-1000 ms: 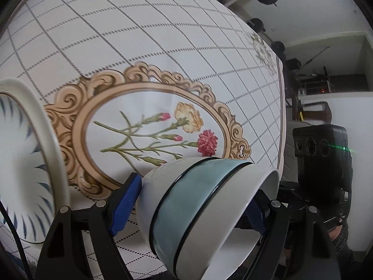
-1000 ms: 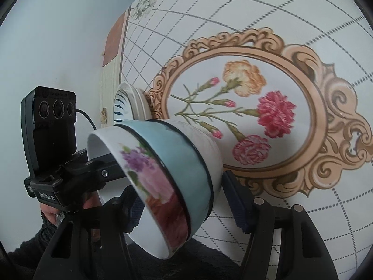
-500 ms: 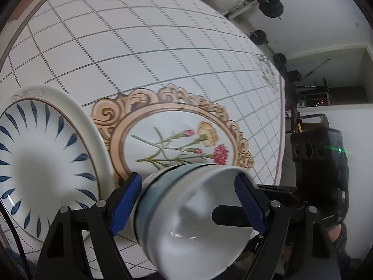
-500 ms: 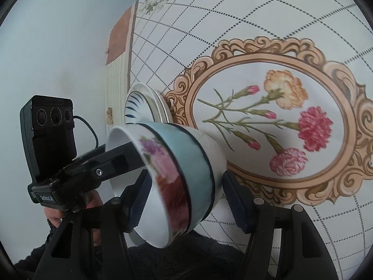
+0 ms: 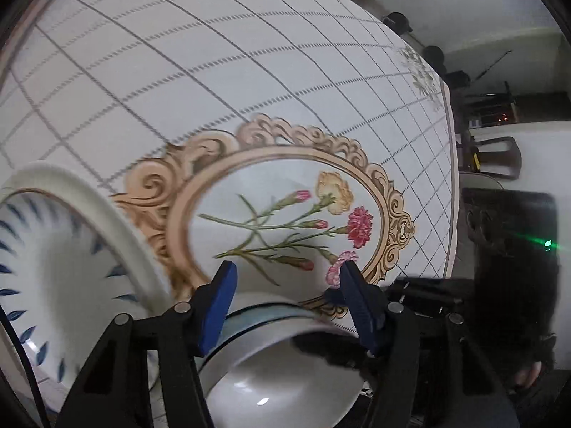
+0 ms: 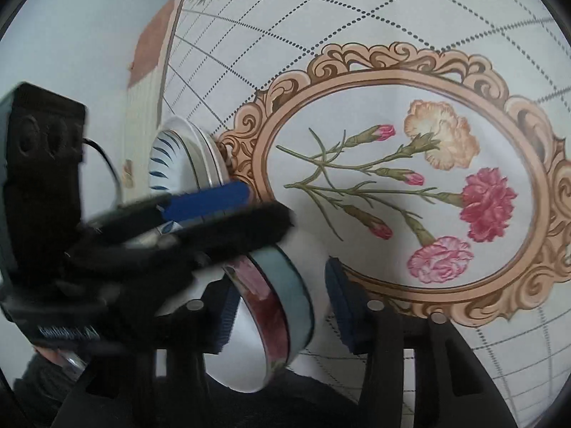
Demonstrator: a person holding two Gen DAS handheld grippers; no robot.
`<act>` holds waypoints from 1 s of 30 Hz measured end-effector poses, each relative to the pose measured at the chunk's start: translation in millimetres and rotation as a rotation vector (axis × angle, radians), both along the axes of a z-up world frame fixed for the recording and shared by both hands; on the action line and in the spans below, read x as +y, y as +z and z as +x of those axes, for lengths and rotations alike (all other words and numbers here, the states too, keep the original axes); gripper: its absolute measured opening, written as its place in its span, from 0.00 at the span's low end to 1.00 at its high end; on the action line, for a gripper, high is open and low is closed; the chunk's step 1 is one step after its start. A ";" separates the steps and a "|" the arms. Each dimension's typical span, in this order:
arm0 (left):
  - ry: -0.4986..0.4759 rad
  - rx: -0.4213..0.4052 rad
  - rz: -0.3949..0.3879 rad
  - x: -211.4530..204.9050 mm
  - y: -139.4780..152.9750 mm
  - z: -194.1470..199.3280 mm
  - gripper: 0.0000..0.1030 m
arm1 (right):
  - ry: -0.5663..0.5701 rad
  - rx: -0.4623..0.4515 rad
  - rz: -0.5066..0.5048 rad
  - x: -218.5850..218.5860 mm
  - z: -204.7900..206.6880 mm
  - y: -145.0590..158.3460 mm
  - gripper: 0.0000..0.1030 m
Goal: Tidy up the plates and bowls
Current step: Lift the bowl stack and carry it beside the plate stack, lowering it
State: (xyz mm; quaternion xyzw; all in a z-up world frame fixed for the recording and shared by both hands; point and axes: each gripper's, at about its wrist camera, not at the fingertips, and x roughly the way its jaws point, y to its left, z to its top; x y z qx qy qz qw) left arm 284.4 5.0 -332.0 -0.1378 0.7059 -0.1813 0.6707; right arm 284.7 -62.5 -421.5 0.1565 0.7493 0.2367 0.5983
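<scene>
Between the right gripper's blue pads, low at 6 o'clock, the blue-banded flowered bowl sits clamped on edge. The left gripper, its jaws just narrowed and empty, hangs above that bowl. A blue-leaf plate lies at 9 o'clock on the carnation tablecloth.

Soft, even daylight filled both views and left only faint shadows on the tabletop. The fisheye lenses bowed its grid lines hard towards dark, vignetted corners. Motion blur smeared the left gripper in the right wrist view. A small glint sat inside the bowl, and a green lamp flared.
</scene>
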 end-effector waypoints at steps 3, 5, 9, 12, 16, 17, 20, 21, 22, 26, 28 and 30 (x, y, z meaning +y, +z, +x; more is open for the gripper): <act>-0.005 -0.039 0.106 18.4 21.2 -7.1 0.63 | 0.046 -0.037 -0.032 3.3 -0.2 5.9 0.73; 0.006 -0.067 0.171 30.3 32.3 -18.6 0.70 | 0.084 -0.054 -0.029 8.0 -2.2 8.6 0.77; 0.094 -0.055 0.203 54.0 45.7 -59.4 0.84 | 0.129 -0.043 0.033 19.8 -1.3 4.4 0.77; 0.206 -0.038 0.176 67.9 46.3 -93.6 0.84 | 0.199 -0.039 0.083 29.2 3.0 4.4 0.77; 0.404 0.006 0.069 78.0 25.8 -129.7 0.84 | 0.366 -0.015 0.137 48.6 8.4 -1.5 0.77; 0.451 0.025 0.034 78.2 16.2 -135.0 0.84 | 0.410 -0.003 0.148 52.7 9.8 -5.3 0.77; 0.567 0.047 -0.065 76.6 -9.8 -145.4 0.84 | 0.542 0.023 0.176 64.2 11.0 -18.6 0.77; 0.588 0.046 -0.091 72.7 -17.2 -146.7 0.84 | 0.591 0.032 0.192 68.5 11.3 -22.8 0.79; 0.603 0.045 -0.111 70.1 -22.5 -147.5 0.84 | 0.623 0.031 0.196 68.2 10.5 -22.2 0.79; 0.638 0.027 -0.133 60.2 -36.8 -148.8 0.83 | 0.690 0.077 0.226 72.3 20.0 -37.1 0.79; 0.648 0.028 -0.140 58.3 -42.9 -147.8 0.83 | 0.726 0.081 0.211 73.9 24.2 -44.3 0.79; 0.651 0.018 -0.141 57.5 -45.8 -146.6 0.83 | 0.736 0.094 0.211 76.8 26.2 -49.0 0.77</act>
